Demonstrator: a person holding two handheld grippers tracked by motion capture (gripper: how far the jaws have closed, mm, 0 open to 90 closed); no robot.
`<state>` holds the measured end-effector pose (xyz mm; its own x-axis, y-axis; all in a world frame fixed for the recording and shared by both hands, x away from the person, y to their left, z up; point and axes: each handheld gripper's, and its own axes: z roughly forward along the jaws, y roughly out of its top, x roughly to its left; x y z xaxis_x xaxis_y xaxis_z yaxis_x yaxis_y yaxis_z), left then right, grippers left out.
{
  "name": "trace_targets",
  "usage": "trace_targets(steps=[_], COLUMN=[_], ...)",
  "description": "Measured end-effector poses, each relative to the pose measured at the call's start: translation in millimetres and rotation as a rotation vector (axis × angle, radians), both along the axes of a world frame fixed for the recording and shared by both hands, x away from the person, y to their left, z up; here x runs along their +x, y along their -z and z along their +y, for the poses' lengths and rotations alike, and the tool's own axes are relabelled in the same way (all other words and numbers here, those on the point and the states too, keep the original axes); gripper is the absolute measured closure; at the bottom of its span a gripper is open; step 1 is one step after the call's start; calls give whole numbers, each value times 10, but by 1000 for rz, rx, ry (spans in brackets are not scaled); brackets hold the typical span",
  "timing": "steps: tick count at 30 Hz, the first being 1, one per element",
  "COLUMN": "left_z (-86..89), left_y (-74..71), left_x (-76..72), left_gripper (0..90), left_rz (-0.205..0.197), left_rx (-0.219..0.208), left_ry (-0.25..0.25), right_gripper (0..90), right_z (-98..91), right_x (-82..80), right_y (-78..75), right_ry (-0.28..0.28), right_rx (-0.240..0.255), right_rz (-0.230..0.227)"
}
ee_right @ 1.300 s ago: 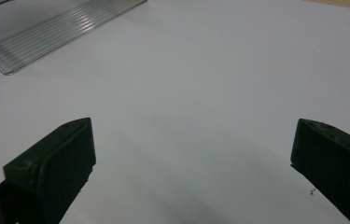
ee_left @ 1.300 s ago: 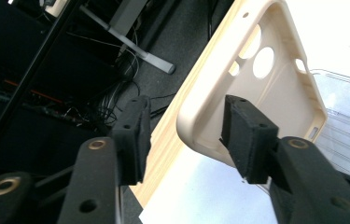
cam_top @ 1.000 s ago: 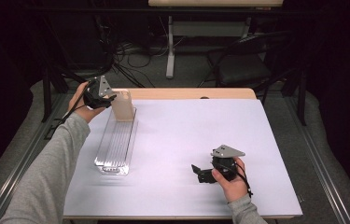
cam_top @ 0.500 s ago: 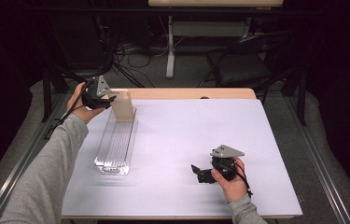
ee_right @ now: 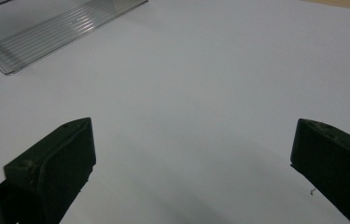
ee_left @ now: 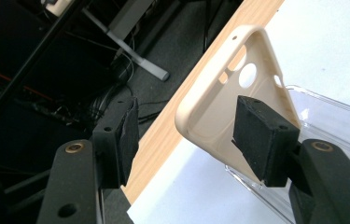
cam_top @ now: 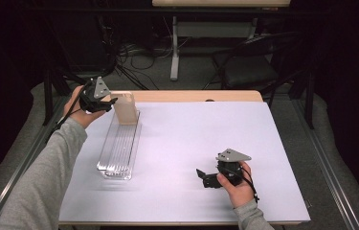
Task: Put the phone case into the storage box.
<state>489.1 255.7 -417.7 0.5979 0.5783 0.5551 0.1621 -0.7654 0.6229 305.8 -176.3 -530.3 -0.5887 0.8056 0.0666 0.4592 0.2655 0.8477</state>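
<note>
Between your two grippers the white sheet (cam_top: 191,143) lies bare, so you can cross it freely. On your left, the clear tray (cam_top: 118,148) runs lengthwise, with the beige phone case (cam_top: 125,108) standing upright at its far end, blocking that corner.

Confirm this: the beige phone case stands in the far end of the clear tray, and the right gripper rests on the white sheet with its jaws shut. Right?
Not quite. The right gripper has its jaws wide open, as the right gripper view shows. The beige phone case does stand in the clear tray, far end.

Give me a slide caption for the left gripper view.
Open left gripper facing a beige phone case standing in a clear tray.
</note>
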Motion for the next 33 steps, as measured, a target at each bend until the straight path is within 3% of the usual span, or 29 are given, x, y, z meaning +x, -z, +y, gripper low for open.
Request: trace_targets(steps=[8,13,29,33], left_z=[62,92,109,118], left_y=[-13,-29,-83,-67], left_x=[-57,-76,-149,-154], left_gripper=[415,400,255,220], left_rz=[16,47,85,120], left_rx=[-54,-104,-183,-225], left_ry=[-28,-26,-45,-63], right_gripper=[0,0,0,0], right_z=[2,4,2,2], right_x=[1,1,-1,2], right_y=[1,1,-2,0], right_ry=[-1,-1,-3,-2], right_rx=[-2,-2,-2,-2], right_rz=[2,3,1,2])
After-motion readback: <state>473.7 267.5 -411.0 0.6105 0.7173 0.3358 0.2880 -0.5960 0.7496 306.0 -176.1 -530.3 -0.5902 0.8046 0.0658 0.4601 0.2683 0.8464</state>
